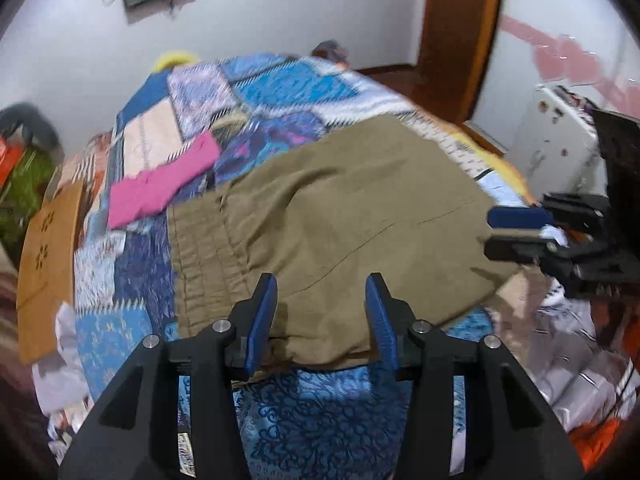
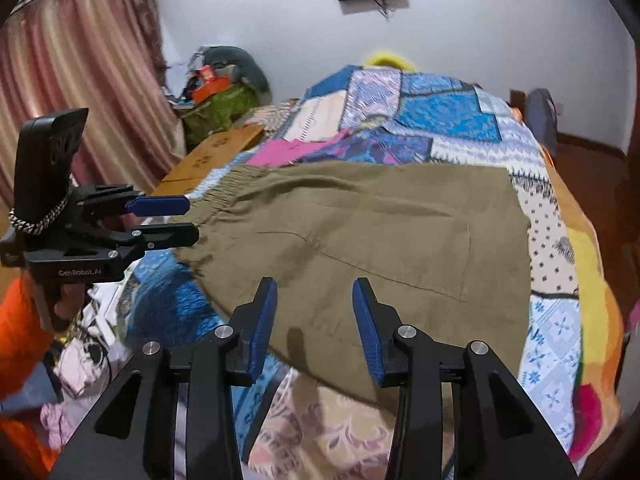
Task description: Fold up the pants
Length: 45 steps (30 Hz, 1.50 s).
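Olive-brown pants (image 1: 340,224) lie folded on a patchwork bedspread (image 1: 280,92), elastic waistband to the left. My left gripper (image 1: 322,292) is open and empty, just above the pants' near edge by the waistband. In the right wrist view the pants (image 2: 380,232) spread across the bed, and my right gripper (image 2: 314,294) is open and empty over their near edge. The right gripper also shows in the left wrist view (image 1: 504,232) at the pants' right edge. The left gripper shows in the right wrist view (image 2: 176,220) at the waistband, jaws apart.
A pink garment (image 1: 160,184) lies on the bed beyond the pants. A wooden board (image 1: 48,264) lies along the bed's left side. Loose clothes (image 1: 580,360) pile up at the near right. A white cabinet (image 1: 556,136) and a wooden door frame (image 1: 460,32) stand at the right.
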Each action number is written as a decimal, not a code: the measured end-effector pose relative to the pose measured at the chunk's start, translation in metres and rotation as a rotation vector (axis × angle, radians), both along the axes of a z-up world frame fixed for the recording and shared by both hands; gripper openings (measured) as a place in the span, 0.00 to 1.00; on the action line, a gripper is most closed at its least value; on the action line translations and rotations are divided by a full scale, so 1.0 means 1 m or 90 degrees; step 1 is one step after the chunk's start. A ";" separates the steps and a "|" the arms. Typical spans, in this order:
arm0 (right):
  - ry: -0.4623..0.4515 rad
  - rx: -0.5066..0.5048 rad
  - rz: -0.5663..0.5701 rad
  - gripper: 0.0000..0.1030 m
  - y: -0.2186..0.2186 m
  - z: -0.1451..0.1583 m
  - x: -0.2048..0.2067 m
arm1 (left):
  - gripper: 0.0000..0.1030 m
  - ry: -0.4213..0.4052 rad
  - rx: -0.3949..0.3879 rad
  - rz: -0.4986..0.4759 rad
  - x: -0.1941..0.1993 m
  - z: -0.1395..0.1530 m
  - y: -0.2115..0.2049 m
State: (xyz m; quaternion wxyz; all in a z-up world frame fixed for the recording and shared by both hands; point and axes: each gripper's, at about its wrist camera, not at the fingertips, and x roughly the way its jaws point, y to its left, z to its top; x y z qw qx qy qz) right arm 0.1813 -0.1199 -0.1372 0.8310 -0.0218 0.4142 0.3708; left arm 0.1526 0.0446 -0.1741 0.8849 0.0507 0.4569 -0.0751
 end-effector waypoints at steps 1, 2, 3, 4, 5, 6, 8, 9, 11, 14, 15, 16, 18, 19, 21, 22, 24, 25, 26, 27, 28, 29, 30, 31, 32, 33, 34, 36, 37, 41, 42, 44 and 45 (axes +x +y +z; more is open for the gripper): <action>0.012 -0.009 0.000 0.35 0.004 -0.009 0.001 | 0.45 0.012 0.014 0.011 0.003 -0.011 0.000; 0.023 -0.019 0.003 0.35 0.006 -0.016 0.002 | 0.45 0.019 0.023 0.015 0.003 -0.018 0.001; 0.037 -0.041 0.008 0.35 0.009 -0.027 0.002 | 0.45 0.025 0.036 0.017 0.004 -0.027 0.002; 0.038 -0.050 0.013 0.35 0.010 -0.033 0.001 | 0.45 0.021 0.045 0.016 0.001 -0.033 0.003; 0.025 -0.046 0.017 0.35 0.007 -0.035 -0.001 | 0.45 0.008 0.051 0.012 -0.003 -0.035 0.003; 0.011 -0.050 0.016 0.35 0.004 -0.035 -0.005 | 0.45 0.002 0.055 0.008 -0.006 -0.035 0.004; 0.001 -0.072 0.008 0.35 -0.004 -0.032 -0.006 | 0.45 0.000 0.058 0.003 -0.010 -0.034 0.005; 0.000 -0.080 0.002 0.35 -0.010 -0.032 -0.006 | 0.45 0.000 0.055 0.000 -0.012 -0.033 0.007; 0.005 -0.087 -0.013 0.35 -0.024 -0.033 -0.005 | 0.45 0.000 0.047 -0.002 -0.013 -0.033 0.010; 0.014 -0.098 -0.037 0.35 -0.047 -0.037 -0.002 | 0.45 0.000 0.025 0.005 -0.014 -0.034 0.014; 0.030 -0.084 -0.042 0.35 -0.055 -0.039 -0.001 | 0.45 -0.003 0.023 0.009 -0.014 -0.035 0.015; 0.037 -0.083 -0.057 0.35 -0.062 -0.041 -0.001 | 0.45 -0.005 0.025 0.010 -0.015 -0.035 0.014; 0.012 -0.133 -0.090 0.36 -0.071 -0.046 -0.002 | 0.45 -0.010 0.035 0.011 -0.016 -0.036 0.011; 0.017 -0.128 -0.095 0.36 -0.076 -0.047 -0.002 | 0.45 -0.010 0.039 0.010 -0.016 -0.036 0.010; 0.059 -0.090 -0.114 0.36 -0.089 -0.050 0.002 | 0.45 -0.006 0.038 0.007 -0.015 -0.034 0.009; 0.066 -0.085 -0.115 0.36 -0.091 -0.050 0.004 | 0.45 -0.001 0.033 0.007 -0.013 -0.032 0.010; 0.064 -0.094 -0.110 0.36 -0.088 -0.044 0.004 | 0.45 0.007 0.019 0.007 -0.011 -0.025 0.013; 0.057 -0.099 -0.107 0.37 -0.086 -0.038 0.005 | 0.45 -0.002 0.019 0.011 -0.010 -0.018 0.015; 0.049 -0.099 -0.106 0.39 -0.085 -0.034 0.006 | 0.49 -0.016 0.026 0.017 -0.010 -0.011 0.017; 0.036 -0.097 -0.106 0.39 -0.085 -0.027 0.009 | 0.53 -0.036 0.033 0.028 -0.007 -0.001 0.021; 0.030 -0.092 -0.106 0.39 -0.085 -0.023 0.011 | 0.61 -0.048 0.031 0.038 -0.004 0.006 0.025; 0.024 -0.079 -0.107 0.39 -0.086 -0.015 0.017 | 0.64 -0.055 0.027 0.046 -0.002 0.010 0.029; 0.020 -0.070 -0.109 0.39 -0.086 -0.012 0.022 | 0.64 -0.064 0.020 0.057 0.004 0.016 0.036; 0.013 -0.059 -0.113 0.40 -0.087 -0.007 0.030 | 0.64 -0.066 0.018 0.068 0.011 0.021 0.042; 0.003 -0.052 -0.120 0.40 -0.088 -0.001 0.038 | 0.65 -0.065 0.022 0.080 0.020 0.023 0.048; -0.005 -0.050 -0.126 0.41 -0.088 0.002 0.046 | 0.65 -0.064 0.027 0.091 0.027 0.024 0.052; -0.011 -0.048 -0.132 0.43 -0.087 0.006 0.053 | 0.65 -0.060 0.029 0.103 0.036 0.025 0.058; -0.025 -0.044 -0.140 0.46 -0.087 0.011 0.067 | 0.67 -0.047 0.023 0.117 0.052 0.022 0.069; -0.030 -0.045 -0.142 0.47 -0.087 0.011 0.075 | 0.68 -0.039 0.020 0.123 0.061 0.019 0.074; -0.033 -0.061 -0.141 0.47 -0.081 0.009 0.111 | 0.69 0.005 0.006 0.142 0.093 0.000 0.091; -0.032 -0.064 -0.141 0.47 -0.079 0.007 0.120 | 0.69 0.022 -0.005 0.145 0.102 -0.007 0.096; -0.029 -0.070 -0.138 0.48 -0.075 0.003 0.136 | 0.69 0.041 -0.026 0.146 0.112 -0.015 0.101; -0.027 -0.078 -0.138 0.48 -0.072 -0.002 0.147 | 0.69 0.052 -0.039 0.146 0.119 -0.021 0.105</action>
